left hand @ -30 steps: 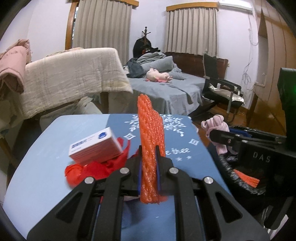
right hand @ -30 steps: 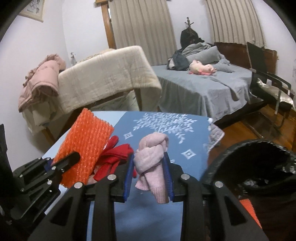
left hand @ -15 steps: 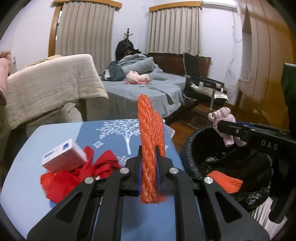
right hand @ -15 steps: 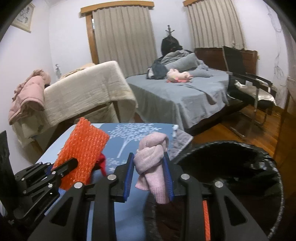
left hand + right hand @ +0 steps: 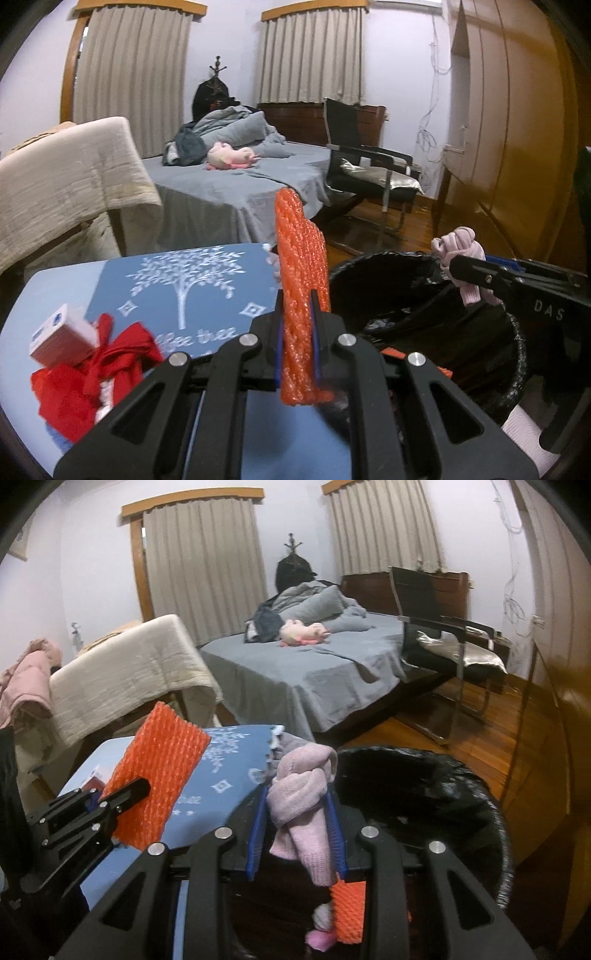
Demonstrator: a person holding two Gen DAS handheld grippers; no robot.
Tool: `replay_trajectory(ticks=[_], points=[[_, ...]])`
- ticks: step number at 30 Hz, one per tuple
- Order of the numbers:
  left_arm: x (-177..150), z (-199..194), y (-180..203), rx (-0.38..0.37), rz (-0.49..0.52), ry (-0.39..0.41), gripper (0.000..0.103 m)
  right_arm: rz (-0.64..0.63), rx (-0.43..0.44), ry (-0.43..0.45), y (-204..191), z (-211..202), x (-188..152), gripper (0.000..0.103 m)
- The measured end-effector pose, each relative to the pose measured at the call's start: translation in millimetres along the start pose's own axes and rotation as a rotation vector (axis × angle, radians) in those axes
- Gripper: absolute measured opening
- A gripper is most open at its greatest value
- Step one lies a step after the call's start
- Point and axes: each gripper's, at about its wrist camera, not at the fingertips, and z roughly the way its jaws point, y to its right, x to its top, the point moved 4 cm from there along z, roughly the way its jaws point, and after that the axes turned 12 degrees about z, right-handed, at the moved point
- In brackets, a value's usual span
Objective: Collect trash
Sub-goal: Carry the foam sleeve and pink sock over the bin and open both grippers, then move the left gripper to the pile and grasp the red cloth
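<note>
My left gripper point(image 5: 297, 314) is shut on an upright orange foam net point(image 5: 301, 280), held at the right edge of the blue table point(image 5: 74, 291) beside the bin. From the right wrist view the same orange foam net point(image 5: 159, 771) shows in the left gripper point(image 5: 122, 794). My right gripper point(image 5: 297, 812) is shut on a knotted pink sock point(image 5: 303, 794), held over the black-lined trash bin point(image 5: 443, 782). That pink sock point(image 5: 460, 251) hangs above the bin point(image 5: 517, 354) in the left wrist view. Another orange net point(image 5: 347, 912) and a pink item lie inside the bin.
A red cloth point(image 5: 92, 373) and a small white box point(image 5: 59, 336) remain on the table at left. Beyond stand a grey bed point(image 5: 229, 184), a black chair point(image 5: 369, 166), a blanket-draped chair point(image 5: 66, 173) and a wooden wardrobe point(image 5: 517, 129) on the right.
Both grippers have swung right, from over the table toward the bin, each keeping its item. The bin now fills the lower right of both views.
</note>
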Motion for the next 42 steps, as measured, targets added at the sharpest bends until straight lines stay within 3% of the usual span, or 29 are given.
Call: replay_trajectory(ticks=[21,22,23,25,27,29,30,33,37,42], points=[[15.8,52.6,62.7,-0.161,0.073,-0.021,0.012,0.099,-0.129,0.001,81.9,0.3,-3.3,0.033],[15.3,55.7,64.8,-0.174,0.072,-0.025,0.016,0.100,-0.135,-0.002,83.8,1.0,-4.1,0.034],[14.4,56.4,64.9,-0.179,0.070,-0.028,0.032,0.101,-0.142,-0.002,84.8,1.0,-4.4,0.034],[13.3,57.0,64.6,-0.187,0.055,-0.024,0.045,0.103,-0.151,-0.001,87.6,1.0,-4.9,0.038],[11.3,56.8,64.0,-0.185,0.054,-0.027,0.046,0.102,-0.160,0.007,89.3,-0.4,-4.0,0.052],[9.0,55.6,60.0,-0.175,0.053,-0.031,0.052,0.101,-0.165,0.016,89.3,-1.0,-1.9,0.060],[8.5,54.4,58.1,-0.168,0.050,-0.030,0.055,0.100,-0.167,0.018,88.0,-2.3,-1.8,0.073],[5.5,48.1,46.5,-0.131,0.035,-0.026,0.067,0.092,-0.181,0.027,83.5,-3.2,-1.5,0.093],[0.4,38.8,30.3,-0.083,0.020,-0.027,0.084,0.074,-0.168,0.024,70.1,-1.1,-2.6,0.097],[-9.7,25.0,5.6,-0.020,-0.006,-0.040,0.090,0.067,-0.134,0.006,52.4,5.4,-5.6,0.097]])
